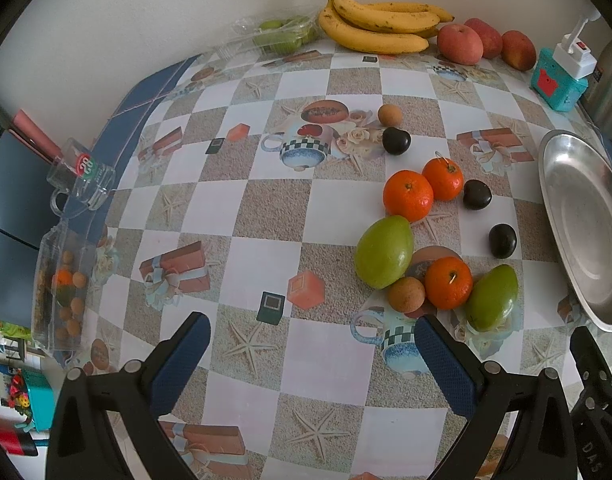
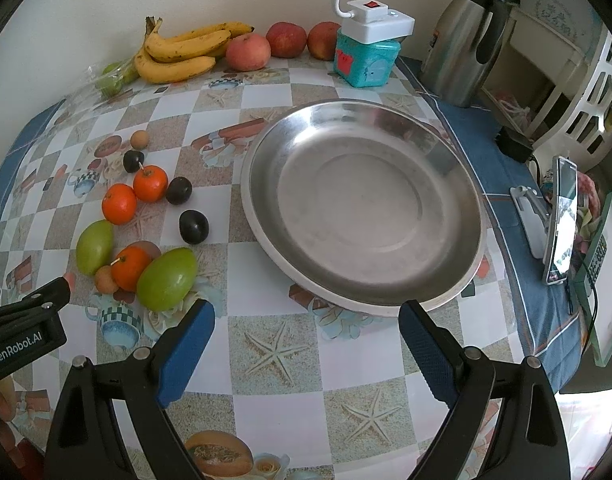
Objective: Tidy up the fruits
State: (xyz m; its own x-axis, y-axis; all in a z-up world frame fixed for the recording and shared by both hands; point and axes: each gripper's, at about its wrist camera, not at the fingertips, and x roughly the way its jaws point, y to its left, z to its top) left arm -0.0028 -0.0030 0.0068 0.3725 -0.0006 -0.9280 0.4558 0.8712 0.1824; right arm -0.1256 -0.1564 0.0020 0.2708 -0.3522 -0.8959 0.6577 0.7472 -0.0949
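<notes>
Two tools [image 1: 312,344] [image 2: 306,330] agape | bare cloth [image 2: 274,352] beneath | plate [image 2: 462,160] beside fruits [image 2: 146,216]

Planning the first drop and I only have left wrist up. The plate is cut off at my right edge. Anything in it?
Observer: No. The right wrist view shows the whole steel plate, and it holds nothing.
Operator: Right gripper state?
Observer: The right gripper is open with nothing between its fingers, and the plate's near rim is just ahead of it.
Operator: Anything beyond the plate?
Observer: A propped-up phone stands to the right of the plate.
</notes>
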